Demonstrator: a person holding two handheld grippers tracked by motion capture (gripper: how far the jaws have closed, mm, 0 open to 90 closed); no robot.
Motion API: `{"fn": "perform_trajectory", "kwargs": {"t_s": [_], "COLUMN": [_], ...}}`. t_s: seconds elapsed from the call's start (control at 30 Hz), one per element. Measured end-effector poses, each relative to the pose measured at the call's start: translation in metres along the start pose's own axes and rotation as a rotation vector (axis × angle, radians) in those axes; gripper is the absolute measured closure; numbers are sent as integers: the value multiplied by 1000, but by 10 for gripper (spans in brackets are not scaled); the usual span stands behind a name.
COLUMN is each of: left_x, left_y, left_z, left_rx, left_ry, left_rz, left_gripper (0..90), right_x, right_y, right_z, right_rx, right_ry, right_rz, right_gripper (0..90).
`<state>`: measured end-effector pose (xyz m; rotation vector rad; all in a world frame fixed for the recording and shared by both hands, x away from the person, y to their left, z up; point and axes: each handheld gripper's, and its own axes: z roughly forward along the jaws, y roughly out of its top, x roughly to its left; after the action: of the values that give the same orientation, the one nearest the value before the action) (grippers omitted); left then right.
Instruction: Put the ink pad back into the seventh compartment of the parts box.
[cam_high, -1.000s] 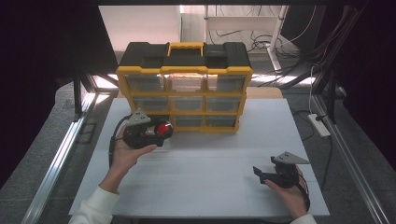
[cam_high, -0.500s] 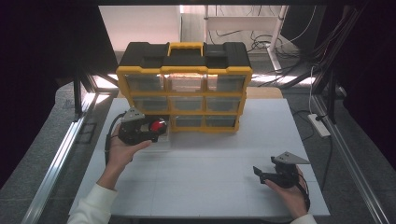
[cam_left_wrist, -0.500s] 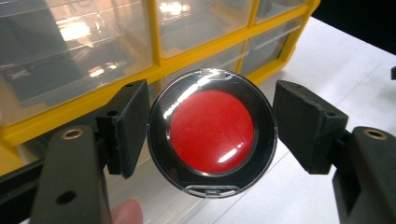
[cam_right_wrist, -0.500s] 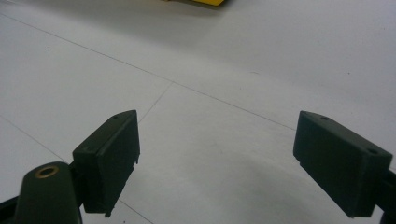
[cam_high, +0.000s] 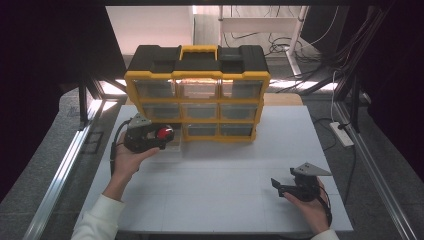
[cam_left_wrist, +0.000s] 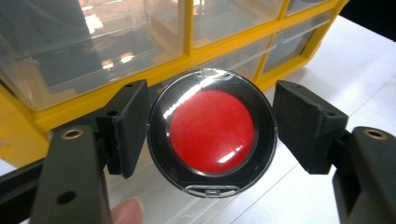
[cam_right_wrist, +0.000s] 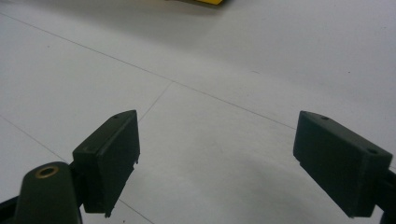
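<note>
White table (cam_high: 225, 170) underneath, bearing a yellow-and-black organiser (cam_high: 197, 90) of clear drawers at the far side. Bottom-left drawer (cam_high: 172, 148) seemingly pulled out toward the near side, its clear plastic showing under the jaws in the left gripper view. Left gripper (cam_high: 150, 136) held just in front of that drawer, jaws parted and bracketing a round red case (cam_left_wrist: 212, 132): one pad at or nearly at the rim, the other with a narrow gap, so apparently no firm clamp. Hard to tell whether the case rests on the drawer floor. Right gripper (cam_high: 280, 186) low over bare table at the near right, well apart, jaws wide and empty. Judged as stowing the case: drawer out and case brought to it, possibly just set down; left to do, backing the jaws away and pushing the drawer shut.
</note>
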<state>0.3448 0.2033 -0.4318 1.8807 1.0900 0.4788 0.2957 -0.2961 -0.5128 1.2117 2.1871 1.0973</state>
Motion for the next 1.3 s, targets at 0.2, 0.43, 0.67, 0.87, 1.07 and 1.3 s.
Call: {"fn": "perform_trajectory", "kwargs": {"t_s": [0.2, 0.43, 0.67, 0.87, 1.07, 1.3], "left_x": [5, 10, 12, 11, 11, 10], "left_y": [-1, -4, -4, -5, -5, -6], "left_z": [3, 13, 17, 20, 20, 22], "left_rx": [6, 35, 46, 54, 52, 48], "left_ry": [19, 35, 39, 41, 45, 36], "left_rz": [-7, -10, -12, -6, -6, -6], "left_gripper": [296, 296, 296, 296, 296, 280], "right_x": [0, 0, -1, 0, -1, -1], "right_y": [0, 0, -1, -1, -1, -1], "right_z": [0, 0, 0, 0, 0, 0], "right_rx": [1, 3, 4, 5, 6, 5], "right_ry": [-1, -1, -5, -4, -4, -5], "right_rz": [-1, -2, -1, -3, -2, -2], "right_gripper": [148, 148, 149, 149, 149, 149]}}
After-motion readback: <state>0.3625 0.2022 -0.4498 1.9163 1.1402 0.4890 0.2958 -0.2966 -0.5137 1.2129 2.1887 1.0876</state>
